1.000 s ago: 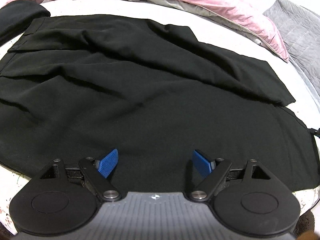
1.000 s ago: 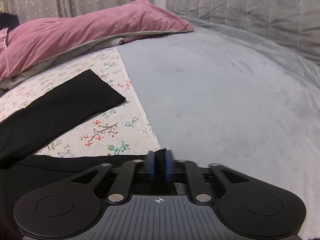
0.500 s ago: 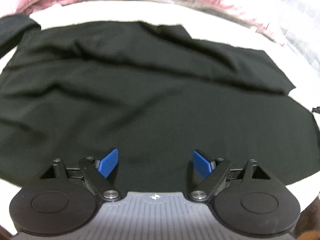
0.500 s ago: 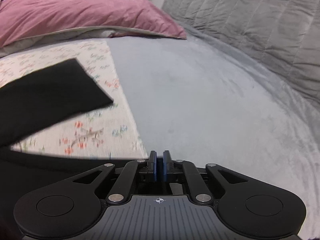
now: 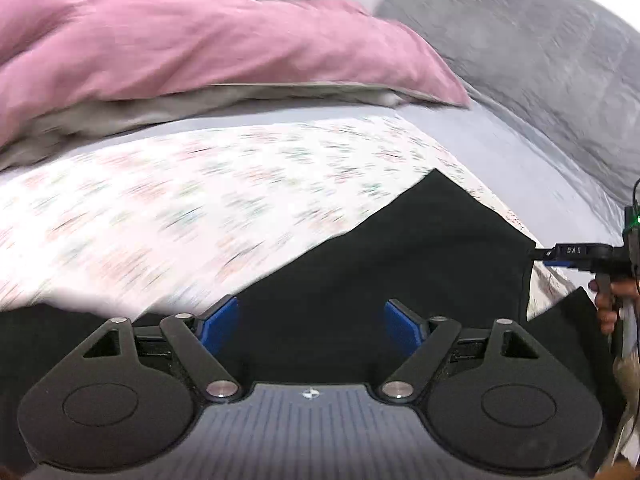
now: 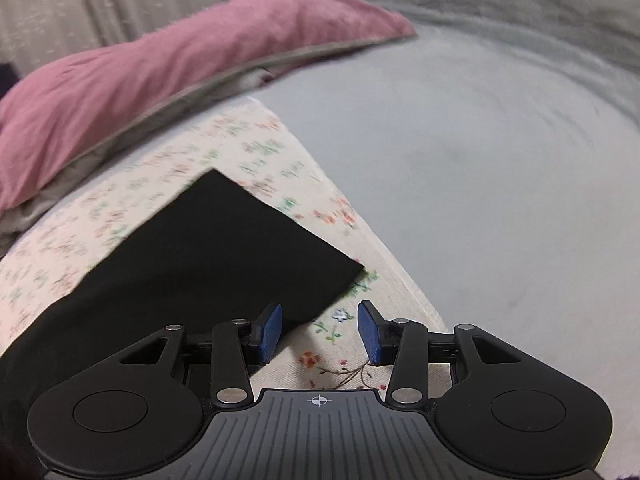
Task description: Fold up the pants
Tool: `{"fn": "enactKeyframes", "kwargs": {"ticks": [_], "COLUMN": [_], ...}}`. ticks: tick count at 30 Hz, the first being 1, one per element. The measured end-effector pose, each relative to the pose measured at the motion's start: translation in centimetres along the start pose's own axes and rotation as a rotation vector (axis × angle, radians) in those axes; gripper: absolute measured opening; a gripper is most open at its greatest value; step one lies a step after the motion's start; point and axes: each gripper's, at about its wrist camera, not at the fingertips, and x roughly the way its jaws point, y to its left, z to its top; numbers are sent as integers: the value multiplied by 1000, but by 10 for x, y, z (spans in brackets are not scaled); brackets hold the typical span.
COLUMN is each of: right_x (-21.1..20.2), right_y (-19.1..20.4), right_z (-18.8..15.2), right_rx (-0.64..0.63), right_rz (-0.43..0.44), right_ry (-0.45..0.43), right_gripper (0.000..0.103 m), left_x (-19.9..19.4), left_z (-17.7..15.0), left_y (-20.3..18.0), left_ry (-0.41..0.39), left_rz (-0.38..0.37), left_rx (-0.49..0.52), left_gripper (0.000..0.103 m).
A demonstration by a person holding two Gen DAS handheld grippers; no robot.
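One pair of black pants [image 5: 420, 256] is seen, two grippers, one pink pillow [image 5: 208, 36], one floral sheet [image 5: 160, 208], one grey blanket [image 5: 560, 80]. The pants are laid flat on the floral sheet, on a bed. In the right wrist view a leg end [image 6: 224, 248] is seen with its long axis running from the lower left up toward the right, its squared hem corner pointed at the edge where the sheet meets the grey blanket [image 6: 500, 180]. A second dark flap is visible low at the right in the left wrist view; whether it is the other leg cannot be told.

The left gripper [image 5: 310, 320] is held over the black cloth, jaws spread wide, nothing pinched. The right gripper [image 6: 318, 330] has just been opening; its blue pads [image 6: 270, 330] are parted, only floral sheet between them, the hem just beside the left pad, not grasped. The right gripper [image 5: 576, 254] and fingers of a hand [image 5: 608, 308] are also seen at the right edge of the left wrist view.

The pillow is lying beyond the pants, well apart. Left view is blurred.
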Motion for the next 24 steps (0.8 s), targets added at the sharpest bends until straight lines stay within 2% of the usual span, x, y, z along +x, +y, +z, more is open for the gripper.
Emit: {"fn": "enactKeyframes", "kwargs": {"ticks": [3,7,9,11,12,13,15,17,18,21,24], "right_x": [13,23,25,27,28,28,27,25,26,26,22], "right_y": [-5,-8,-9,-9,-9,-9,-15,-23,-27,-29,-34], "right_z": [1,4,2,-2,-2,-3,-3,-6,-7,-6,-6], "right_rx": [69,127,139,113,97,82,87,107,125,142,175], "right_rz": [-20,-30,-31,-43,-42,-38,-30,13,28,41,50], "right_ry": [-24,-72,-101,-137,-151,-158,-165,-176,-179,-186,-211], "right_gripper": [41,39,36,30,28,23,13,13,12,7,5], "left_x": [69,151,181,204,218,226,240,247,249,250,243], "left_z": [42,87,96,101,106,111,122,131,135,140,142], "left_y": [-28,-62,-76,-82,-88,-93,-105,-112,-117,-133,-148], "left_ry": [45,113,144,175,195,197,189,200,214,200,121], "left_rz": [-36,-121,-152,-195,-224,-243,-293,-324,-329,-316,-292], "left_rx": [73,89,96,92,82,81,88,69,62,115,149], "left_gripper": [92,86,84,73,72,71,64,29,22,20,19]}}
